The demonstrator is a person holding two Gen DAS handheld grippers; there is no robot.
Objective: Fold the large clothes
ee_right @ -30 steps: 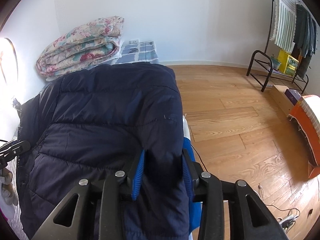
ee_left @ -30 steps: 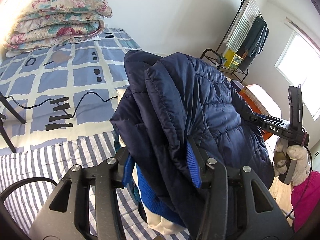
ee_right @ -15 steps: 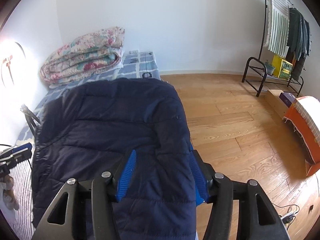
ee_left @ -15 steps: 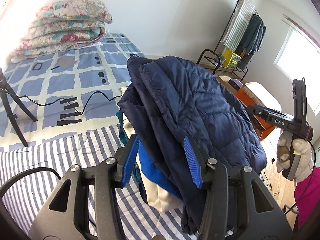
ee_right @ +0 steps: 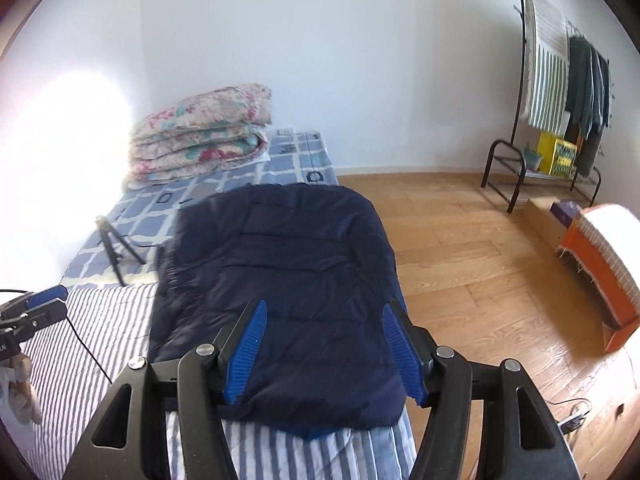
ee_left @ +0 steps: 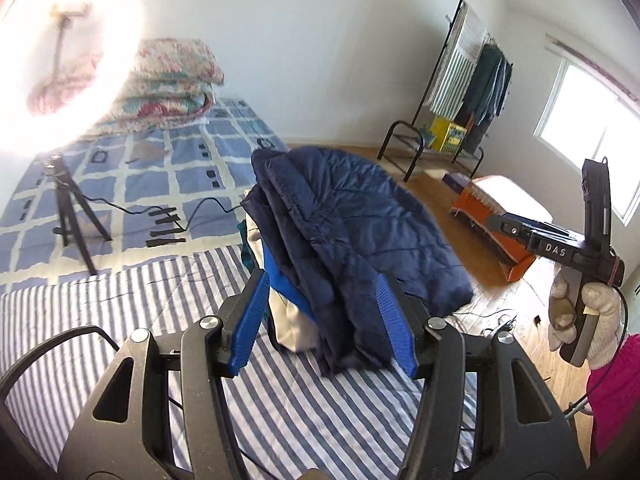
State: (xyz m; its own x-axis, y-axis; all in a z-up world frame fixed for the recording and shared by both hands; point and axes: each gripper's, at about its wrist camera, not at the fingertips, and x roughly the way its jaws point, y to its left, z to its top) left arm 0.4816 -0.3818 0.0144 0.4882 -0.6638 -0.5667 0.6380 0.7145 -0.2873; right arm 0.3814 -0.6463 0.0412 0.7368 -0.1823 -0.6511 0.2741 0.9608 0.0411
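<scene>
Both grippers, left gripper (ee_left: 322,320) and right gripper (ee_right: 328,354), opening and gripping nothing, leaving the folded jacket (ee_right: 280,280) lying atop a pile (ee_left: 284,312) on the bed (ee_left: 120,320), seemingly finishing.

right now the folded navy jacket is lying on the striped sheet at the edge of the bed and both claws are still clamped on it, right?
Not quite. The navy jacket does lie folded on the striped sheet at the bed's edge, but neither claw is clamped on it. In each wrist view the left claw and right claw stand apart from the fabric, jaws opening, blue pads clear of it.
</scene>
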